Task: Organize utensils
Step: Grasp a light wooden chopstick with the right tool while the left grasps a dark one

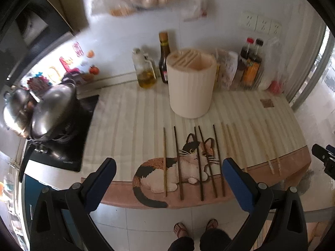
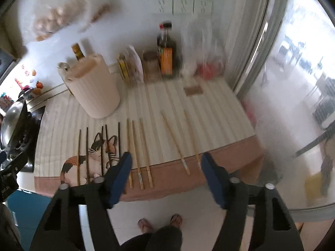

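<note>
1. Nearest the cameras, the left gripper hangs wide open and holds nothing, poised over the front edge of the tabletop. The right gripper is likewise spread open and empty, off the near edge.
2. Just beyond them, the dark chopsticks lie in a row across the cat picture on the cloth, roughly parallel and slightly apart. To their right lie the pale bamboo chopsticks, with two more set further right.
3. The step in hand looks like a first pick. It is best to take one stick at a time, and each gripper should work its own side: left for the dark ones, right for the pale.
4. The gripper should come down with its fingers across a stick, not along it. The near end overhanging the pink border is the easier place to pinch.
5. Further back stands the cream utensil holder, upright, its slotted top showing. Each stick should be tipped vertical before it is lowered into a slot.
6. Behind it, bottles crowd the wall, so the carry should stay low and short.
</note>
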### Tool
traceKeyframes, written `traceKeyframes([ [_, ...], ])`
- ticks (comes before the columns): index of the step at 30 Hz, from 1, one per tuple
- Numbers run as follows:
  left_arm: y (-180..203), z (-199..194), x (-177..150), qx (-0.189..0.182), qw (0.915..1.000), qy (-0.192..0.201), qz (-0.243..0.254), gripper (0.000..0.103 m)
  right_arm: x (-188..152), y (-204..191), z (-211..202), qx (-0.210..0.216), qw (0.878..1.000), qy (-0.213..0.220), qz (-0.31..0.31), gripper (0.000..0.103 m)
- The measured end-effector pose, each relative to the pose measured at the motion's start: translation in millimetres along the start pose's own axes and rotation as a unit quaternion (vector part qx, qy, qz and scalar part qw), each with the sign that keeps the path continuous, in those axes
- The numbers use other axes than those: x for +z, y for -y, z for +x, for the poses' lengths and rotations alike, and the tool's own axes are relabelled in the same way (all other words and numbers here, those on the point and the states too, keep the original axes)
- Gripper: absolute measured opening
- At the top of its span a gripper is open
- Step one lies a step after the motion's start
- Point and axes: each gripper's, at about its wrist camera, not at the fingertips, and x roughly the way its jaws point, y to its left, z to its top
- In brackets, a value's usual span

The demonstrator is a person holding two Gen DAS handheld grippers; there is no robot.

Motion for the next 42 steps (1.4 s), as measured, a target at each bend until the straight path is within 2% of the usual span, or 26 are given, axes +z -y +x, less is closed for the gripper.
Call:
traceKeyframes([
  [3,-1,34,7,0.000,0.9996,-0.027,0.001,0.101,6,4,38,0.007,0.999,-0.028,0.013,0.057],
  [11,5,122,21,0.013,0.9957,-0.091,-0.011,0.101,25,19,137,0.014,0.995,-0.094,0.025,0.056],
  [17,7,182,19,0.019,0.9889,-0.145,-0.028,0.101,46,31,199,0.025,0.990,-0.133,0.024,0.056],
  [19,5,201,12,0.027,0.9860,-0.162,-0.030,0.097,52,34,218,0.026,0.989,-0.145,0.019,0.056],
  [21,0,217,5,0.031,0.9820,-0.183,-0.037,0.085,55,38,232,0.026,0.987,-0.157,0.018,0.056],
  [25,-6,237,-8,0.028,0.9755,-0.211,-0.057,0.075,58,47,261,0.022,0.982,-0.187,0.021,0.056],
  [31,-8,257,-22,0.019,0.9714,-0.231,-0.054,0.072,55,51,287,0.009,0.977,-0.213,0.015,0.056],
  [33,-9,264,-26,0.015,0.9691,-0.240,-0.057,0.065,54,55,291,0.000,0.977,-0.213,0.022,0.056],
  [40,-3,269,-31,-0.011,0.9671,-0.245,-0.066,0.065,40,60,314,-0.029,0.969,-0.240,0.040,0.056],
  [42,-10,271,-32,-0.016,0.9669,-0.247,-0.064,0.065,37,57,313,-0.031,0.971,-0.233,0.037,0.047],
])
